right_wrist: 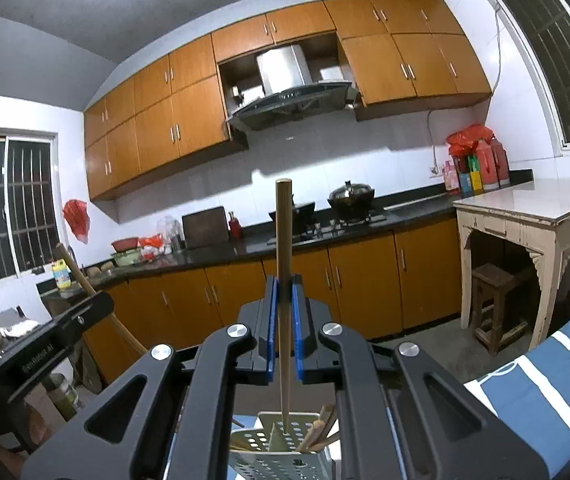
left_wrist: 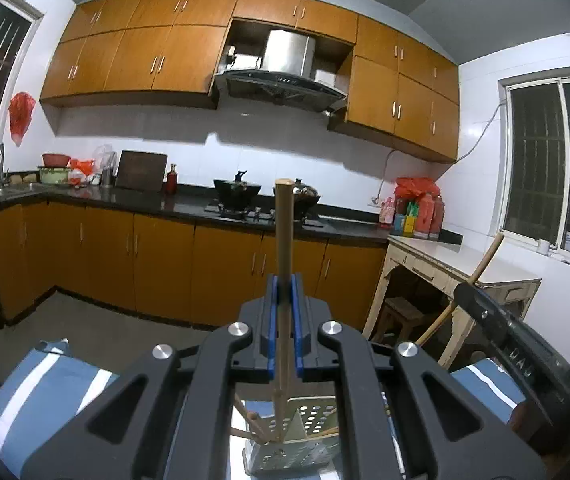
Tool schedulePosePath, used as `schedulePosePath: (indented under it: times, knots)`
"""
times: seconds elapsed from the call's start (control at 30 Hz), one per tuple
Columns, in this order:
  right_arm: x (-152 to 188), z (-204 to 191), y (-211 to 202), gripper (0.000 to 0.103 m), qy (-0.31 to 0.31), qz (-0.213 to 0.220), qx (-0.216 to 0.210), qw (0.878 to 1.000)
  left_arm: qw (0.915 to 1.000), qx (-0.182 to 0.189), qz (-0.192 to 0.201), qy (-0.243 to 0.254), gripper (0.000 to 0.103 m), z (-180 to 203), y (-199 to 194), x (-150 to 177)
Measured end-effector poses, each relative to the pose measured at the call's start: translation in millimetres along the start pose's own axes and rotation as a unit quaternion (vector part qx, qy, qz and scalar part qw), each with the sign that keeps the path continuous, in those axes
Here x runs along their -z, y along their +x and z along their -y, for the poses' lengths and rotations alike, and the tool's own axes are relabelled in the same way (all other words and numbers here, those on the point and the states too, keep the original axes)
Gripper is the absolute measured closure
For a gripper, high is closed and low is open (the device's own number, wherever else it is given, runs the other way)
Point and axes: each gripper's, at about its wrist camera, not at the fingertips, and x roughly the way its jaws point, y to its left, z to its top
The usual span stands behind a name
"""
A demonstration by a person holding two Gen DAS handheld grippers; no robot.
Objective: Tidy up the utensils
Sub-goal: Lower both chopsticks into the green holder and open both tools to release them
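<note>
Nearest the cameras, the left gripper (left_wrist: 285, 292) and right gripper (right_wrist: 284, 292) each pinch an upright chopstick (left_wrist: 284, 248) (right_wrist: 284, 264) above the perforated holder (left_wrist: 305, 432) (right_wrist: 281, 448). To finish cleanly, each should probably lower its tip straight into a compartment before letting go. The sticks are slim, pale wood; behind lies the stove counter (left_wrist: 189, 204).
</note>
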Motion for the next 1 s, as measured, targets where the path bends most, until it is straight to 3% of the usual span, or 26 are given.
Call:
schedulePosePath:
  times: [0.63,0.9,0.93,1.0]
  knots:
    - [22,-4,25,0.095,-0.013,-0.031,0.018,0.999,0.9996,0.001,-0.026,-0.007,0.095,-11,30,30]
    - [28,-2,27,0.095,-0.006,-0.05,0.006,0.999,0.9987,0.003,-0.047,-0.018,0.093,-17,38,35]
    - [27,-1,25,0.092,-0.004,-0.052,0.001,0.999,0.9985,0.005,-0.05,-0.023,0.091,-19,37,35]
    - [26,0,19,0.072,-0.005,-0.05,0.001,0.999,0.9983,0.003,-0.051,-0.026,0.075,-21,34,32]
